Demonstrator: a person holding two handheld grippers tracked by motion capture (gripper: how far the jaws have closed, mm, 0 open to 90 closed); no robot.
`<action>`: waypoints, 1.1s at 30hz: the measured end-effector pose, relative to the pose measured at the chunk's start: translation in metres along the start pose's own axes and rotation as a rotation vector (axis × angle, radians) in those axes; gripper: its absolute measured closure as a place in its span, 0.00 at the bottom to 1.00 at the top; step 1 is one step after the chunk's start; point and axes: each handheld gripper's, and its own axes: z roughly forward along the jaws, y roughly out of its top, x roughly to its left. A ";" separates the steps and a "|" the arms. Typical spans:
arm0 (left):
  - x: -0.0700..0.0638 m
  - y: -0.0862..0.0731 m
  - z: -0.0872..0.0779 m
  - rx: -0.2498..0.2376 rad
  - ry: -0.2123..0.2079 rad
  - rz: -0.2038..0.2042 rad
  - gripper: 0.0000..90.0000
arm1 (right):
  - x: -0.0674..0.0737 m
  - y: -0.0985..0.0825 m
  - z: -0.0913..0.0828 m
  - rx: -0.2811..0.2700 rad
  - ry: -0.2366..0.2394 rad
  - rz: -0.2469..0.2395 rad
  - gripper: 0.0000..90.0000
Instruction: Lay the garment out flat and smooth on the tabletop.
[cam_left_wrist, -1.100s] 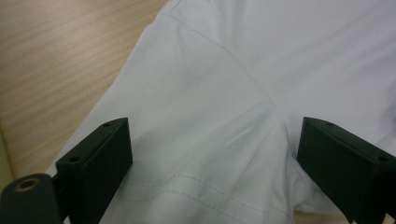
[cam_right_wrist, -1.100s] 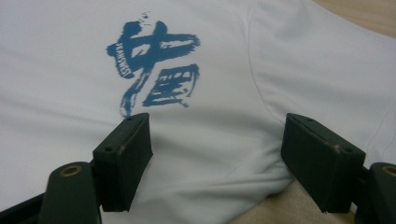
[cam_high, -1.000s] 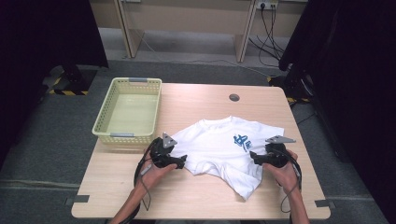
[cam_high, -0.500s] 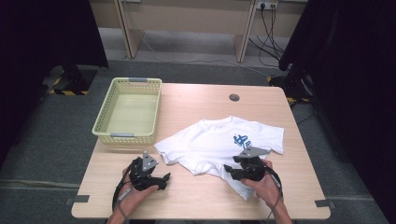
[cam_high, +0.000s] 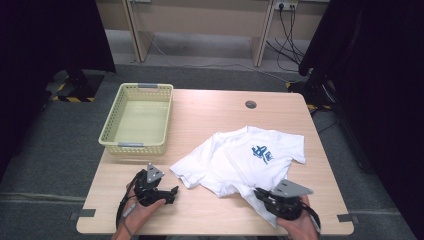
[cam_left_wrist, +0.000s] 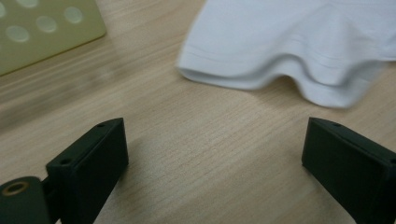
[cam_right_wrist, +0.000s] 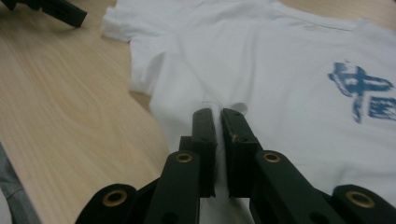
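A white T-shirt (cam_high: 235, 157) with a blue print lies spread on the wooden table (cam_high: 210, 112), right of centre. My right gripper (cam_high: 260, 193) sits at the shirt's near hem by the front edge. Its jaws have just been closing, and in the right gripper view they (cam_right_wrist: 218, 114) stand shut on a pinched fold of the white T-shirt (cam_right_wrist: 261, 60). My left gripper (cam_high: 173, 192) rests on bare wood left of the shirt, open and holding nothing. In the left gripper view the left gripper (cam_left_wrist: 217, 135) faces the T-shirt's sleeve hem (cam_left_wrist: 280, 70), a short way off.
A pale yellow plastic basket (cam_high: 111, 132) stands empty at the table's far left, and its corner (cam_left_wrist: 42, 28) appears in the left gripper view. A round cable hole (cam_high: 250, 104) is near the back edge. The left gripper (cam_right_wrist: 60, 11) appears at the top left of the right gripper view.
The left gripper has drawn back off the shirt toward the near edge. The right gripper has moved from the shirt's right side to its near hem and shut on the cloth.
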 end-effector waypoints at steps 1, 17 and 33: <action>0.000 0.000 0.000 0.000 0.000 0.000 0.07 | -0.001 -0.006 -0.009 -0.017 -0.009 0.022 0.92; 0.000 0.000 0.000 0.001 0.002 -0.001 0.07 | -0.014 -0.034 -0.022 0.032 -0.059 0.055 0.91; -0.033 0.023 -0.013 -0.091 0.003 0.089 0.10 | -0.051 -0.067 -0.082 -0.004 -0.283 0.123 0.96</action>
